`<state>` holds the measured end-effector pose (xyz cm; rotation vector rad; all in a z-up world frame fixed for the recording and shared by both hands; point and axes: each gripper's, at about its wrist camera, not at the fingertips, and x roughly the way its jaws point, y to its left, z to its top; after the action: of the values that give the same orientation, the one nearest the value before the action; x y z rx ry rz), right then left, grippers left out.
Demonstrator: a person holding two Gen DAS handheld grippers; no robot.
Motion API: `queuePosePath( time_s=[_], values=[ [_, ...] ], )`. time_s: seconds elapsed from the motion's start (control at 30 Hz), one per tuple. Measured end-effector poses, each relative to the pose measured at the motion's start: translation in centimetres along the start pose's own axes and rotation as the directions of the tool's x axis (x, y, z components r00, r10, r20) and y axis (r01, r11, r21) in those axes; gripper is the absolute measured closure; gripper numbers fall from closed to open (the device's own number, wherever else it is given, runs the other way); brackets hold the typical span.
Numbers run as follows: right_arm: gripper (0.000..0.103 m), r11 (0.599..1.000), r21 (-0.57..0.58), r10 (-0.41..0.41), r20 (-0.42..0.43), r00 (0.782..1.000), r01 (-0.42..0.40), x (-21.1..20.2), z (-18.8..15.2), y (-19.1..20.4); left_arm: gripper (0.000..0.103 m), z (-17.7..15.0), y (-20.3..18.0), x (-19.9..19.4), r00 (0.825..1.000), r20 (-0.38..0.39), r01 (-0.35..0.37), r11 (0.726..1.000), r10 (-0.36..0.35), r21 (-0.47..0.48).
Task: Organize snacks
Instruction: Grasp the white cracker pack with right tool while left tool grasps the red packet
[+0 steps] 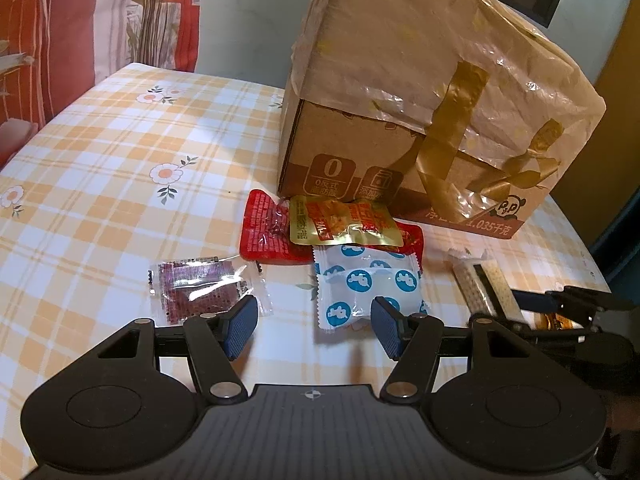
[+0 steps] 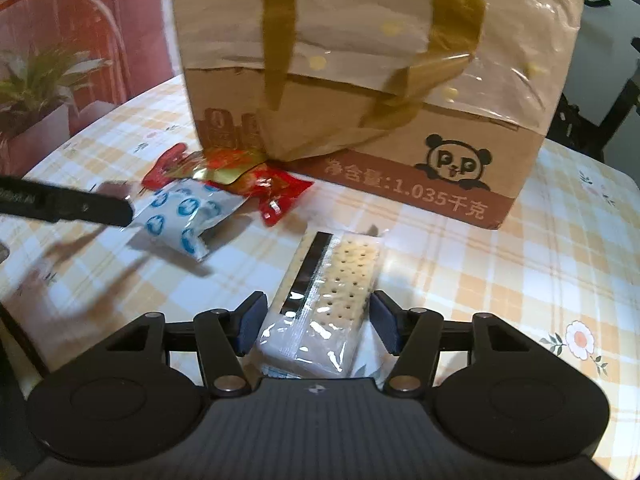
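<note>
A cracker packet (image 2: 332, 292) in clear wrap lies on the checked tablecloth between the fingers of my right gripper (image 2: 318, 320). The pads stand close to its long sides, with a thin gap on each side. My left gripper (image 1: 314, 326) hovers open with nothing between its fingers. Its right pad sits over the near edge of a white packet with blue dots (image 1: 360, 280). A clear packet of dark red snack (image 1: 200, 292) lies just beyond its left pad. A red packet (image 1: 260, 232) and a gold packet (image 1: 344, 224) overlap in front of the cardboard box (image 1: 420, 80).
The tall cardboard box (image 2: 360, 60), half covered in plastic film and gold tape, stands on the far side of the table. The tablecloth (image 1: 100, 152) is bare to the left of the snacks. A red curtain (image 1: 40, 40) hangs behind. The left gripper's finger (image 2: 80, 204) reaches in from the left.
</note>
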<state>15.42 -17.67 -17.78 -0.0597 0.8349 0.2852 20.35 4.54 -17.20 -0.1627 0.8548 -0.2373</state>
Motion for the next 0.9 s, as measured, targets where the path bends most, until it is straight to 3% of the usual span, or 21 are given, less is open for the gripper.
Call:
queuePosePath(
  time_s=[0.17,0.37,0.6,0.9],
  values=[
    [0.047,0.999,0.041,-0.010,0.050,0.999,0.008,0.2,-0.6,-1.5,0.038,0.0,-0.1,0.0,1.000,-0.005,-0.004,1.000,0.004,0.003],
    [0.051,1.000,-0.006,-0.013,0.129,0.992,0.014,-0.2,-2.1,-1.4,0.038,0.3,0.3,0.2,1.000,-0.006,-0.022,1.000,0.022,-0.012],
    [0.051,1.000,0.002,0.002,0.147,0.989,-0.002,-0.2,-2.3,-1.7,0.038,1.8,2.4,-0.2,0.999,0.021,-0.028,0.993,0.031,-0.113],
    [0.051,1.000,-0.003,0.000,0.149,0.989,0.001,-0.2,-2.4,-1.7,0.042,3.1,1.7,0.7,0.998,0.041,-0.048,0.996,0.051,-0.076]
  ],
)
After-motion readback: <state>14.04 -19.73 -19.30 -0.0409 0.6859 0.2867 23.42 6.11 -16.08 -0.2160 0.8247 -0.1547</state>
